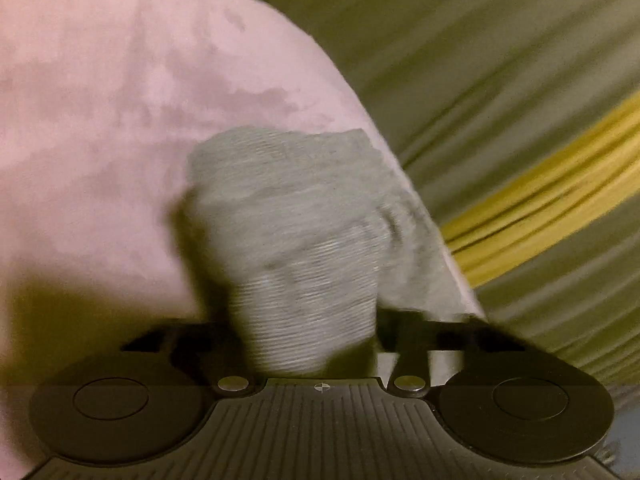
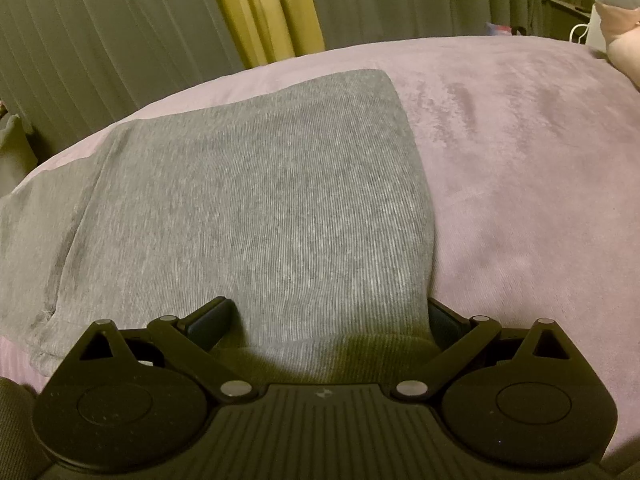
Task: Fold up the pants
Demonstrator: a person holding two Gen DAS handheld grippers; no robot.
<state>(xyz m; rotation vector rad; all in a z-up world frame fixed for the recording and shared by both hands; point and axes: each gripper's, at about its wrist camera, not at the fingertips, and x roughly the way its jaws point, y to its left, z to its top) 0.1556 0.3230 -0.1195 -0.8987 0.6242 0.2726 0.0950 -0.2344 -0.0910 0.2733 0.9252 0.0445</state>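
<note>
The grey ribbed pants [image 2: 260, 200] lie flat on a pink bed cover [image 2: 520, 160], folded into a broad panel that runs off to the left. My right gripper [image 2: 328, 316] is open, its fingers [image 2: 208, 316] spread wide over the near edge of the pants. In the left wrist view a bunched part of the grey pants [image 1: 304, 240] rises between the jaws of my left gripper [image 1: 312, 332], which is shut on it. The left fingertips are hidden by the cloth. The left view is motion-blurred.
Grey-green pleated curtains [image 2: 100, 60] with a yellow strip [image 2: 264, 8] hang behind the bed. The bed's edge [image 1: 400, 152] runs close to the right of the held cloth. A pink and grey object [image 2: 616, 12] sits at the far right.
</note>
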